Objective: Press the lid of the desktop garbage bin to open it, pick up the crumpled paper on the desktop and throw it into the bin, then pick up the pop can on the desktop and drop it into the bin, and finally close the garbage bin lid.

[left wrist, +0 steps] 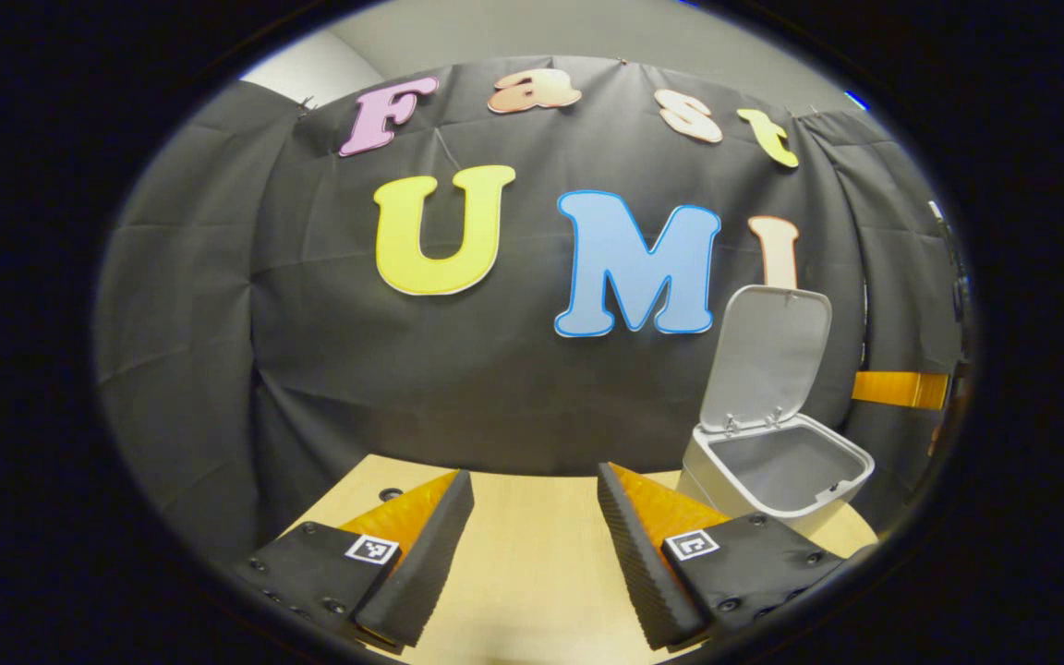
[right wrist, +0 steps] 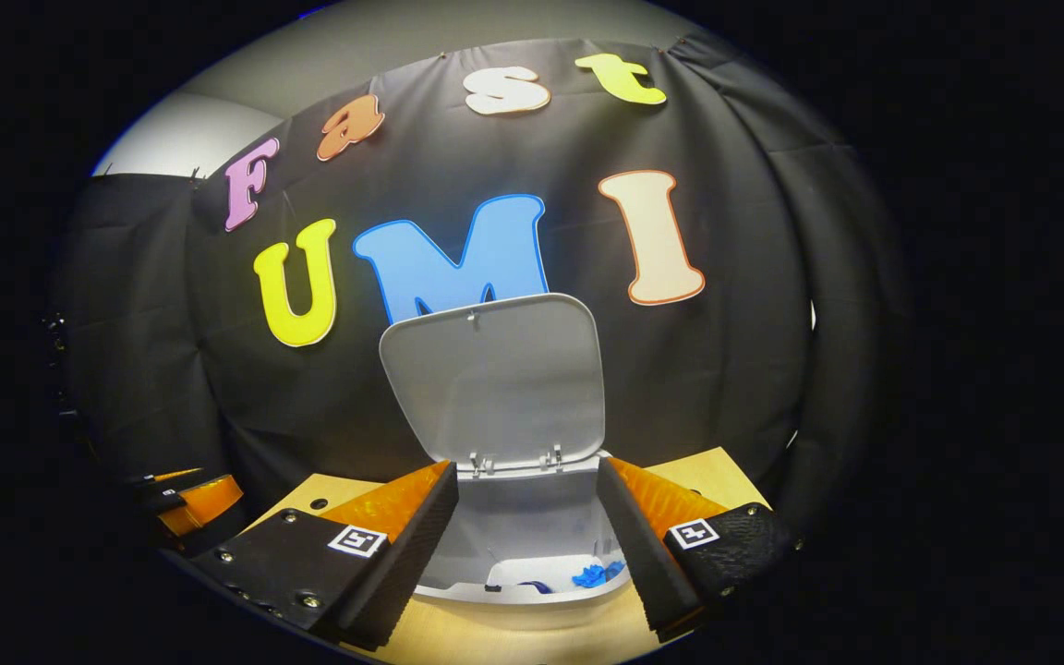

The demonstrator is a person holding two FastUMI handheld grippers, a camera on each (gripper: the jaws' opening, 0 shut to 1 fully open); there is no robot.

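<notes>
The lid [right wrist: 493,379] of the one bin [right wrist: 523,540] is seen standing up and open. In the right gripper view, the right gripper [right wrist: 527,531] is held wide with nothing in it, and the bin sits just past its fingers, straight ahead. Something blue [right wrist: 595,574] is seen inside. In the left gripper view, the left gripper [left wrist: 535,545] is also spread wide and bare, with the bin off to its right, farther away. So the right gripper is judged nearer for closing the lid.

Even indoor light, both views sharp; strong fisheye bending at edges; dim corners; no glare.
</notes>
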